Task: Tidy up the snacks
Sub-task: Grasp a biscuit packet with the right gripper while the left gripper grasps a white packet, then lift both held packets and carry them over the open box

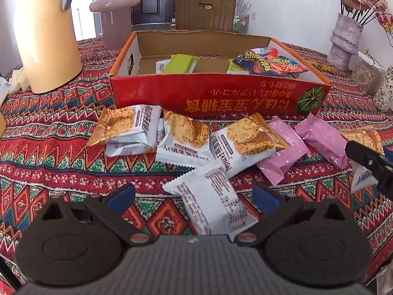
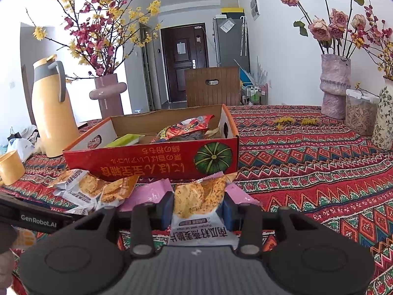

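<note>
My right gripper (image 2: 197, 207) is clamped on a cracker packet (image 2: 199, 204) printed "南瓜籽燕麦脆片", low over the table (image 2: 319, 172) before the red box (image 2: 152, 162). "GenRobot.AI" marks my left gripper (image 1: 194, 196), spread wide around a white packet (image 1: 211, 201) lying label-side up.

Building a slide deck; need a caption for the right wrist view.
Right gripper clamps an oat-crisp packet in front of the red cardboard box on a patterned tablecloth.
</note>
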`<state>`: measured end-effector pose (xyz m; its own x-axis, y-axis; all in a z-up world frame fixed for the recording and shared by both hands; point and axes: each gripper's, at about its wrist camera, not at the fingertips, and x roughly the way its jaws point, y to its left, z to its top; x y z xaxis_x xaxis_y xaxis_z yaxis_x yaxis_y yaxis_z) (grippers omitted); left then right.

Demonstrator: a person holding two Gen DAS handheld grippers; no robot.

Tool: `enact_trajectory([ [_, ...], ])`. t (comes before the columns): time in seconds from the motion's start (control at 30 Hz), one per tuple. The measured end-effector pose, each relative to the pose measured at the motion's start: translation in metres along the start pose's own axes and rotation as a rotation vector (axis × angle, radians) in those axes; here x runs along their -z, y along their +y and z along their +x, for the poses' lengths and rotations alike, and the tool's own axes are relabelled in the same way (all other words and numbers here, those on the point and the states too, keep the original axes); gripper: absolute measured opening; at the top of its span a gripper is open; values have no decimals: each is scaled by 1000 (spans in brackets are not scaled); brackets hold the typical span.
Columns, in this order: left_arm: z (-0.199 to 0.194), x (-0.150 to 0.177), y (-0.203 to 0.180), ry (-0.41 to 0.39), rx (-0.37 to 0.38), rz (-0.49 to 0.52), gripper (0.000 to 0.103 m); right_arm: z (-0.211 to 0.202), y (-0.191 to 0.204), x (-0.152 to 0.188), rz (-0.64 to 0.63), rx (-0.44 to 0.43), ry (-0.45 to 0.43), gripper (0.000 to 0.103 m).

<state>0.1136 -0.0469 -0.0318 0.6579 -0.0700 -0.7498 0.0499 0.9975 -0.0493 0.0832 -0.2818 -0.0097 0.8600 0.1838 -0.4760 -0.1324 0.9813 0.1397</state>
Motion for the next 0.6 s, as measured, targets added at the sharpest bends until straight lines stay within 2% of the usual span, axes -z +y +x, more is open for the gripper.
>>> enact_trajectory([
  [0.1, 1, 3, -2, 16, -7, -6, 101, -1, 0, 1, 1, -4, 0, 39],
  [0.2, 0, 4, -3, 24, -7, -12, 91, -2, 0, 2, 2, -6, 0, 39],
  [0.23, -1, 4, -3, 26, -5, -12, 84, -2, 0, 2, 2, -6, 0, 39],
  [0.27, -1, 5, -3, 28, -1, -8, 72, -2, 0, 1, 2, -6, 1, 39],
  [0.3, -1, 5, -5, 27, 1, 2, 66, -2, 0, 2, 2, -7, 1, 39],
  [0.33, -3, 5, -6, 20, -3, 13, 51, -2, 0, 2, 2, -8, 2, 39],
  [0.37, -4, 5, -7, 16, 4, 23, 42, -2, 0, 2, 1, -9, 3, 39],
  [0.6, -15, 6, -5, -28, 13, 39, 41, -4, 2, 3, -1, -12, 3, 39],
])
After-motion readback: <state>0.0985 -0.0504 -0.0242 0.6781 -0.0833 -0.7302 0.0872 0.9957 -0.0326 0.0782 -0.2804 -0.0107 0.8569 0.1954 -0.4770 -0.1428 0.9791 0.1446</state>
